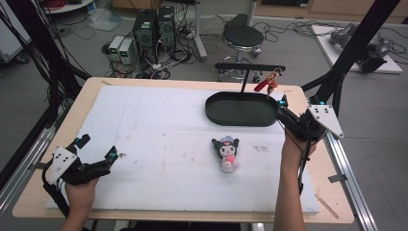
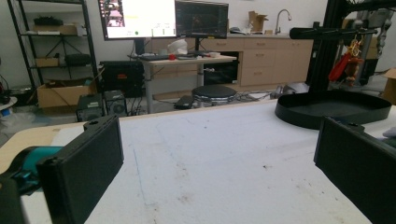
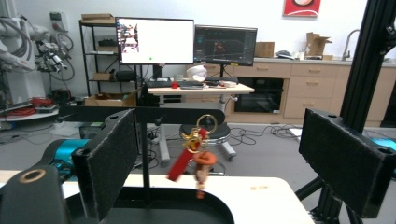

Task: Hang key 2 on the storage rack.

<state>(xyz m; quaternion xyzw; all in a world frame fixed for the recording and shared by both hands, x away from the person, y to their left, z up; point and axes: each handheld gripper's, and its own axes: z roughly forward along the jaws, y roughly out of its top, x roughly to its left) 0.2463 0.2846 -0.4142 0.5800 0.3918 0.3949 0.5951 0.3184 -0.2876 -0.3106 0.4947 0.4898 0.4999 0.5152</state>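
Right gripper (image 1: 281, 102) closing in on the keychain (image 1: 269, 83)

Its fingers are sitting spread wide with nothing between them, the keychain hanging off the stand (image 1: 249, 68) at about 11 o'clock from them, over the tray (image 1: 240, 109). Left gripper (image 1: 113, 155) is resting at the tabletop's (image 1: 168, 144) 8 o'clock, fingers also spread. The plush (image 1: 227, 152) is lying mid-tabletop.

The keychain (image 3: 196, 156) is red with an orange-brown figure and a gold ring. The tray (image 1: 240, 109) and its stand (image 1: 249, 68) are black. The plush toy (image 1: 227, 153) is black, white and pink. The mat (image 1: 159, 144) is white with small brown stains; the table (image 1: 91, 96) is light wood. Both grippers' pads (image 3: 114, 161) are black, with teal parts.
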